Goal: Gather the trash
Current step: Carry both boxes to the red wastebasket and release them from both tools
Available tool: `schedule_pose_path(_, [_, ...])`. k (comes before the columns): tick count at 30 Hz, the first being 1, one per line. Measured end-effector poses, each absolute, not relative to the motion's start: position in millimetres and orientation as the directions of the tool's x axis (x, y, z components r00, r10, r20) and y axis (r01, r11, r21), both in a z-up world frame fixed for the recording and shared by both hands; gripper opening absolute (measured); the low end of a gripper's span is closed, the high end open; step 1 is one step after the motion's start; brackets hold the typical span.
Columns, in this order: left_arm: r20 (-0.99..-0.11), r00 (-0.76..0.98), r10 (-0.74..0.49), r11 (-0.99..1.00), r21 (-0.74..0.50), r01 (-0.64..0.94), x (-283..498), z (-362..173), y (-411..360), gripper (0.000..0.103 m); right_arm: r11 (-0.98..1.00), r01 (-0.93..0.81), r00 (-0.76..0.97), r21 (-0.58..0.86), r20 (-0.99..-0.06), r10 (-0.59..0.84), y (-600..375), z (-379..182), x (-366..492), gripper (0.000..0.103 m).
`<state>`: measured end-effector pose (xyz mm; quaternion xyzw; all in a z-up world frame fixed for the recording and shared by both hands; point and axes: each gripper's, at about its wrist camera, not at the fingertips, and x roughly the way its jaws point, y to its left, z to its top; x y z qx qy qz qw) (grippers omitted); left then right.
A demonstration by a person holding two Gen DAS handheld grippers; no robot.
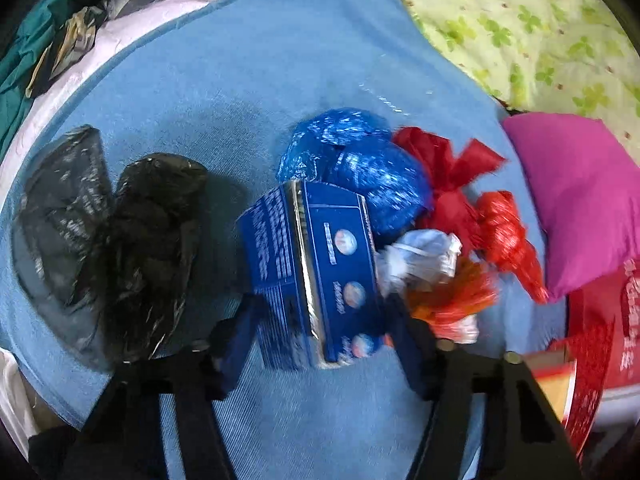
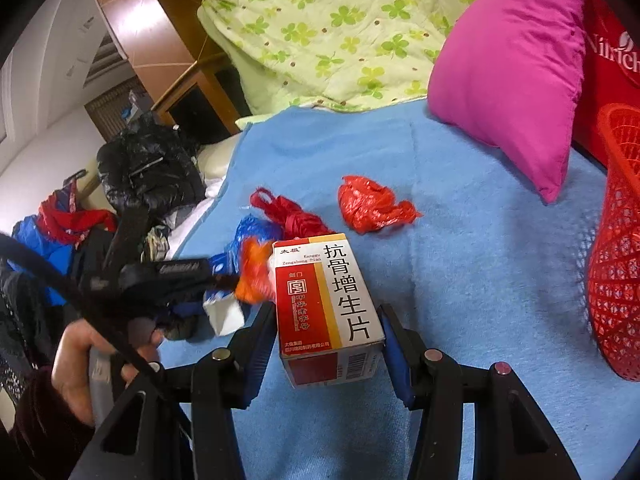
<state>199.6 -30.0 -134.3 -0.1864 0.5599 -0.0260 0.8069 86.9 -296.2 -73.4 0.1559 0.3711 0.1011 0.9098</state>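
Observation:
My left gripper (image 1: 322, 306) is shut on a dark blue carton (image 1: 320, 248), which stands just above the blue blanket (image 1: 224, 92). Behind the carton lie a crumpled blue plastic bag (image 1: 360, 168), red plastic bags (image 1: 448, 176), a ball of white paper (image 1: 424, 256) and an orange wrapper (image 1: 452, 292). A black plastic bag (image 1: 120, 232) lies to the left. My right gripper (image 2: 327, 316) is shut on a red, yellow and white medicine box (image 2: 332, 292), held over the blanket. A red bag (image 2: 372, 204) lies beyond it.
A red mesh basket (image 2: 616, 264) stands at the right edge. A pink pillow (image 2: 512, 68) and a green clover quilt (image 2: 340, 28) lie at the back. A hand (image 2: 80, 360) holds the other gripper at left. Dark clothes (image 2: 148, 168) are piled beyond the bed.

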Motion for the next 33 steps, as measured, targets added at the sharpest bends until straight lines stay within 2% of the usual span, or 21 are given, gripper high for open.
schedule_pose_path(3, [-0.883, 0.407, -0.234, 0.947, -0.302, -0.110, 178.6, -127.9, -29.1, 0.047, 0.927, -0.050, 0.737, 0.371, -0.612, 0.285, -304.0, -67.3, 81.8, 0.054])
schedule_pose_path(9, [-0.871, 0.431, -0.237, 0.960, -0.277, -0.034, 151.8, -125.2, -14.6, 0.041, 0.920, -0.025, 0.777, 0.391, -0.572, 0.264, -315.6, -59.0, 73.3, 0.054])
schedule_pose_path(15, [-0.844, 0.485, -0.229, 0.967, -0.256, 0.010, 141.5, -118.5, -6.6, 0.040, 0.936, -0.018, 0.793, 0.352, -0.565, 0.227, -312.7, -55.6, 66.6, 0.054])
schedule_pose_path(22, [-0.755, 0.621, -0.211, 0.977, -0.180, 0.114, 121.5, -62.7, -26.3, 0.040, 0.949, -0.013, 0.887, 0.314, -0.434, 0.156, -327.2, -21.3, 37.1, 0.054])
schedule_pose_path(28, [-0.664, 0.651, -0.368, 0.922, -0.169, 0.349, 101.3, -3.6, -99.5, 0.041, 0.930, 0.134, 0.953, 0.343, -0.302, -0.026, -384.2, 2.5, -3.7, 0.054])
schedule_pose_path(33, [-0.618, 0.569, -0.542, 0.807, -0.196, 0.556, 93.5, 27.9, -191.8, 0.041, 0.857, 0.286, 0.948, 0.428, -0.257, -0.188, -445.7, 6.8, -36.1, 0.054])
